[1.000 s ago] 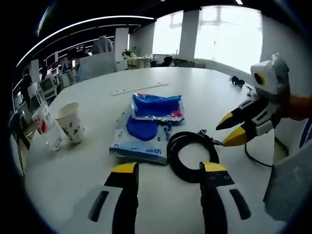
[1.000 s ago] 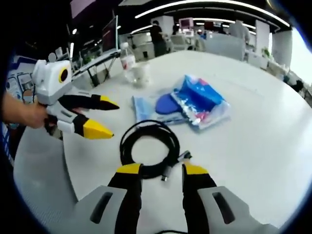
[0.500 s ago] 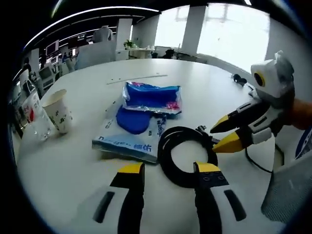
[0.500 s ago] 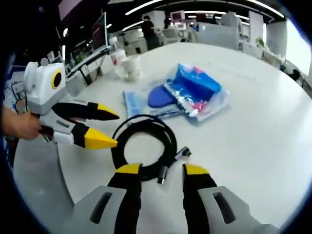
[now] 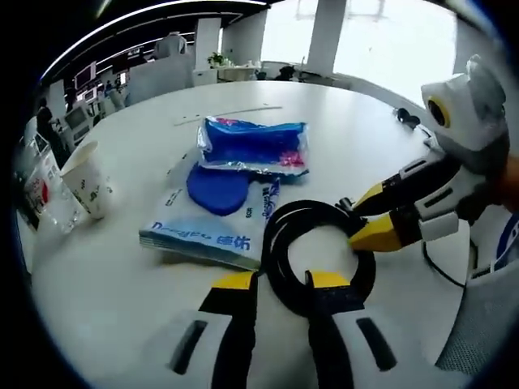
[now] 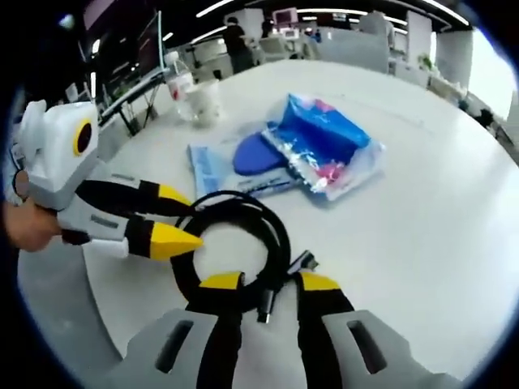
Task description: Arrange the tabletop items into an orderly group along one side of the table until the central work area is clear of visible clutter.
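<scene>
A black cable coil [image 5: 320, 251] lies on the white table [image 5: 113, 275]. My left gripper [image 5: 280, 281] is open, and its yellow-tipped jaws straddle the near side of the coil. My right gripper [image 5: 369, 215] comes in from the right, open, with its jaws around the coil's right side. In the right gripper view the coil [image 6: 235, 231] runs between my right gripper's [image 6: 269, 281] jaws, with its plug end [image 6: 302, 262] beside them. The left gripper [image 6: 182, 217] straddles the coil's left edge. Behind the coil lie a shiny blue packet [image 5: 253, 146] and a flat pale-blue pack [image 5: 203, 235].
A paper cup [image 5: 85, 177] and a clear bottle [image 5: 40, 194] stand at the table's left edge. A white strip [image 5: 227, 115] lies farther back. A thin black cord [image 5: 438, 271] hangs at the right edge, near a grey chair [image 5: 486, 324]. People and desks fill the background.
Both grippers have moved in onto the cable coil from opposite sides. The left gripper's jaws have narrowed. The packets, cup and bottle have stayed put.
</scene>
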Action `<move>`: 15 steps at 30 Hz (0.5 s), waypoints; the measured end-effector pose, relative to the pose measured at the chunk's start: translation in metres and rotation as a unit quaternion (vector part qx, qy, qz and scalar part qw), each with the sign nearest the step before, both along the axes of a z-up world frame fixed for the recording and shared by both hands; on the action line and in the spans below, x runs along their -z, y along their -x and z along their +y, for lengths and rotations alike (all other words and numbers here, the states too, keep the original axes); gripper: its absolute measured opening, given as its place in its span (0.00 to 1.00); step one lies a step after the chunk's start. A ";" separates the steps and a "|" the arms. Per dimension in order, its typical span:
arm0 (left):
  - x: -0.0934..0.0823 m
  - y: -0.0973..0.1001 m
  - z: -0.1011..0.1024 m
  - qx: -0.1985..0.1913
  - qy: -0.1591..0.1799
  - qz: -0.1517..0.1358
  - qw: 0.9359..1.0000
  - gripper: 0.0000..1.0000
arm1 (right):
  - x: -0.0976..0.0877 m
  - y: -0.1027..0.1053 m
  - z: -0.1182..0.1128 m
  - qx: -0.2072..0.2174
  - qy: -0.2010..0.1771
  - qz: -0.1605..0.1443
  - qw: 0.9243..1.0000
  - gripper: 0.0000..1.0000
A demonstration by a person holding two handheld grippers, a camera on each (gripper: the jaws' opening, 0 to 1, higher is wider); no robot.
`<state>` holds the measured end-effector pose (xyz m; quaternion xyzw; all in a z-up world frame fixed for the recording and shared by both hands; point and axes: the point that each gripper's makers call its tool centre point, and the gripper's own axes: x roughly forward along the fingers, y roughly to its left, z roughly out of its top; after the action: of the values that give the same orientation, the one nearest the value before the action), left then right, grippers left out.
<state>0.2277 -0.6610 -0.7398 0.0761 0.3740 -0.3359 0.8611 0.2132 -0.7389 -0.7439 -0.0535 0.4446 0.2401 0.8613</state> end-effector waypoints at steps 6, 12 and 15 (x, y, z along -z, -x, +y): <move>0.001 0.001 -0.003 0.012 -0.021 0.002 1.000 0.16 | 0.000 -0.001 0.000 0.000 0.016 0.011 1.000 0.19; -0.002 0.000 -0.001 0.000 -0.005 0.007 1.000 0.10 | -0.001 0.001 -0.005 0.027 -0.008 0.026 0.999 0.12; -0.001 0.000 -0.001 -0.001 -0.004 0.009 1.000 0.09 | -0.002 0.002 -0.003 0.026 -0.008 0.023 0.999 0.12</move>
<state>0.2273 -0.6620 -0.7389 0.0759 0.3831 -0.3345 0.8577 0.2109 -0.7419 -0.7416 -0.0297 0.4639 0.2223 0.8570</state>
